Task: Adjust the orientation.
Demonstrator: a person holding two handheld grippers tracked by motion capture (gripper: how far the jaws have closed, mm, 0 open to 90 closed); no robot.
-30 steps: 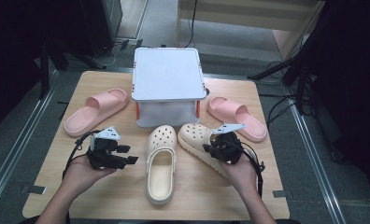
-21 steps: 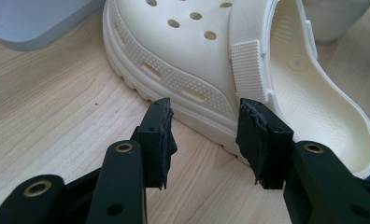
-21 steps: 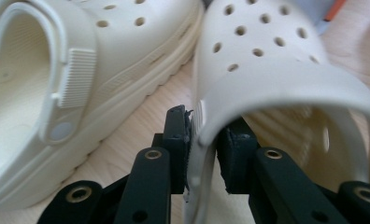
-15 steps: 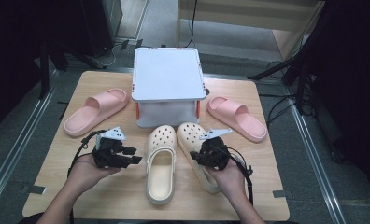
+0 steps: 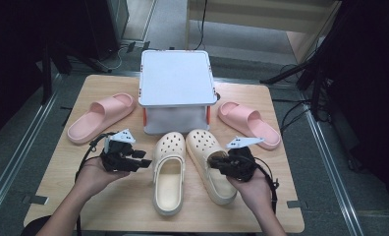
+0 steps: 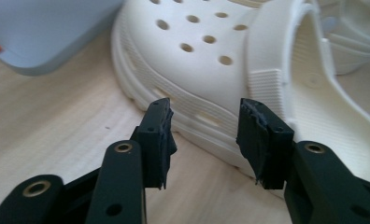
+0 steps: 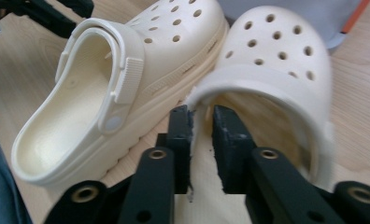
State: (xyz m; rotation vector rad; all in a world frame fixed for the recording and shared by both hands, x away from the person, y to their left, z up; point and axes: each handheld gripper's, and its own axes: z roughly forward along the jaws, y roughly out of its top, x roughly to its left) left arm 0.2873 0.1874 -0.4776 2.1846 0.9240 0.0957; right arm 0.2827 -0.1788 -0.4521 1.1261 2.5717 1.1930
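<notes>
No readable writing shows. Right gripper (image 7: 202, 122) fingers, just closing, pinch the right clog's (image 5: 209, 162) wall; left gripper (image 6: 205, 135) fingers, spread, flank the left clog (image 6: 211, 70).

Two black grippers (image 5: 146, 163) (image 5: 212, 163): brass-ringed screw holes, ragged pads, grey three-cornered plates, trailing black cables.

The left gripper (image 6: 206, 140) stands with jaws apart before the cream clog's (image 6: 211, 60) ribbed sole edge on the wooden tabletop (image 6: 47, 126); its pads seem just short of touching. A pale grey box (image 6: 38, 32) sits behind.
</notes>
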